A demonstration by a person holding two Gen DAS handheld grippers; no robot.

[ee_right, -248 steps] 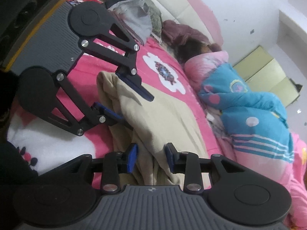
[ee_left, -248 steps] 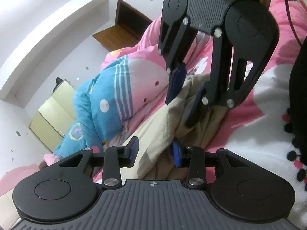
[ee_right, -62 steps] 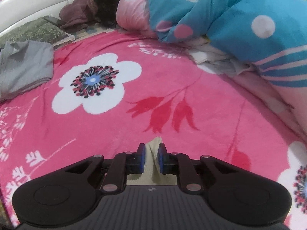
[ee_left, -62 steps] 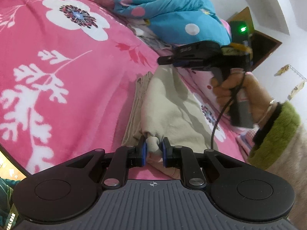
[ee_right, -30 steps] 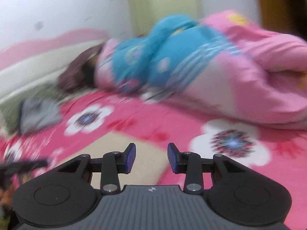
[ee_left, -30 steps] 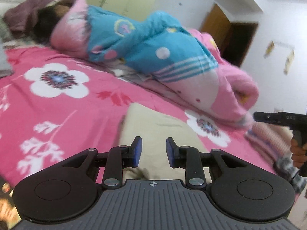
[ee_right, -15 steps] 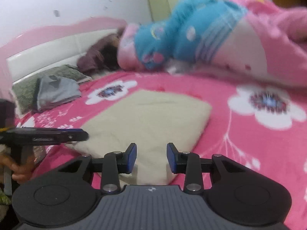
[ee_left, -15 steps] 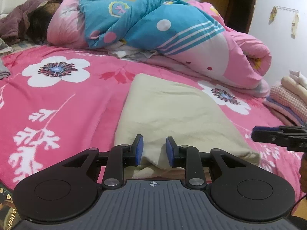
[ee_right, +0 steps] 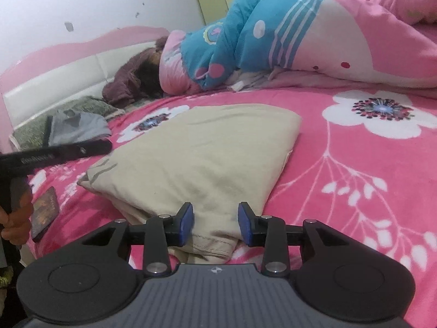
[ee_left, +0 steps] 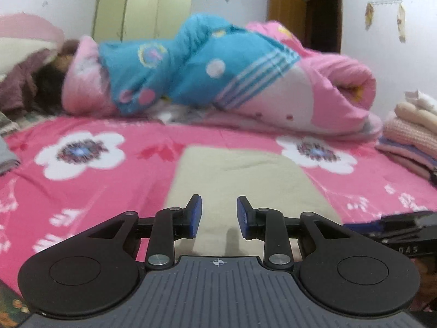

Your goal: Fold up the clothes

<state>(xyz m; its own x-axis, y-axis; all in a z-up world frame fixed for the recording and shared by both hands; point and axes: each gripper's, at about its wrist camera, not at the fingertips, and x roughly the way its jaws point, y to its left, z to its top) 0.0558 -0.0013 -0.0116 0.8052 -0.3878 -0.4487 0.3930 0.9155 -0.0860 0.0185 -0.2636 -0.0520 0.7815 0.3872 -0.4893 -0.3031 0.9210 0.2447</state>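
right gripper (ee_right: 215, 224): jaws apart, empty, straddling the near corner of the folded beige garment (ee_right: 202, 158) | left gripper (ee_left: 219, 216): parted, empty, at its near edge | garment's long axis runs away across the pink bedspread (ee_right: 355, 169)

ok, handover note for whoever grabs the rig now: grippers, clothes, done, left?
Left gripper: open, empty, over the near edge of the beige garment.
Right gripper: open, pads either side of the garment's near corner, not pressing.
Beige garment: folded into a flat rectangle on the pink floral blanket.
Stack of folded clothes: at the bed's edge, right in the left wrist view.
Done: this piece looks folded.
Left: probably move it to the stack; the grey garment near the headboard may be next.
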